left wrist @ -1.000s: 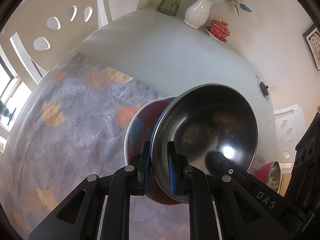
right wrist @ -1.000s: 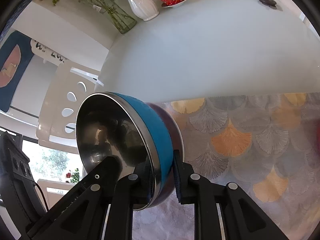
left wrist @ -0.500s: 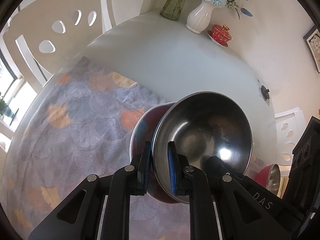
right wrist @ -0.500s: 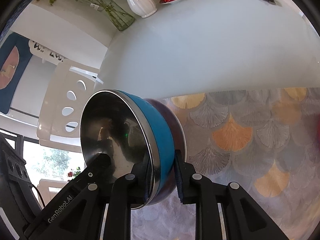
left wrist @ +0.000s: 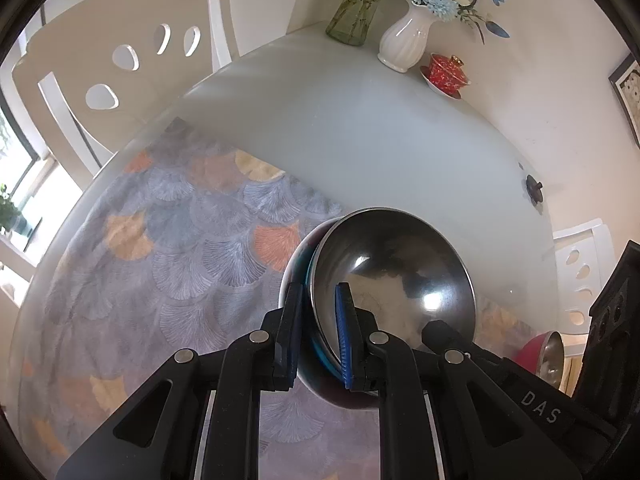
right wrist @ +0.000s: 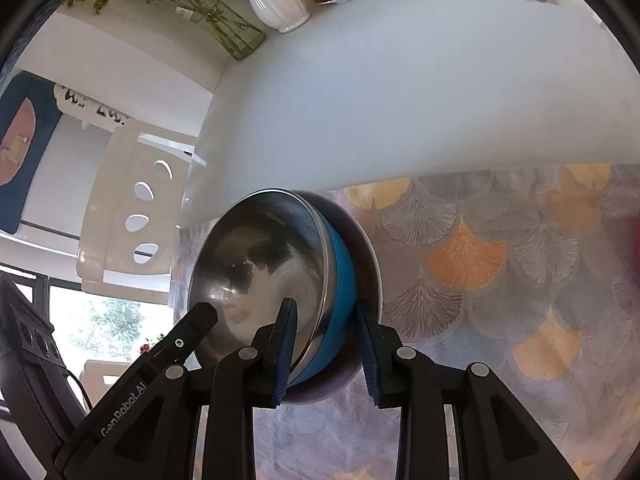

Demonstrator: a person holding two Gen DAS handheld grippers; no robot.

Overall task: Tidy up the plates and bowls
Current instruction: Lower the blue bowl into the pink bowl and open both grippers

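The blue bowl point(right wrist: 340, 276) sat nested in a darker bowl point(right wrist: 370, 264) on the patterned cloth point(right wrist: 500, 280) near the table point(left wrist: 360, 128) edge. The left claw point(left wrist: 318, 332) was clamped on the blue bowl's rim, while the right claw point(right wrist: 326, 344) was opening, its pads coming clear of both rims between them. With only one side gripped, the steel-lined bowl looked likely to tip or slide in its nest, and a tug could have dragged the stack toward the edge.
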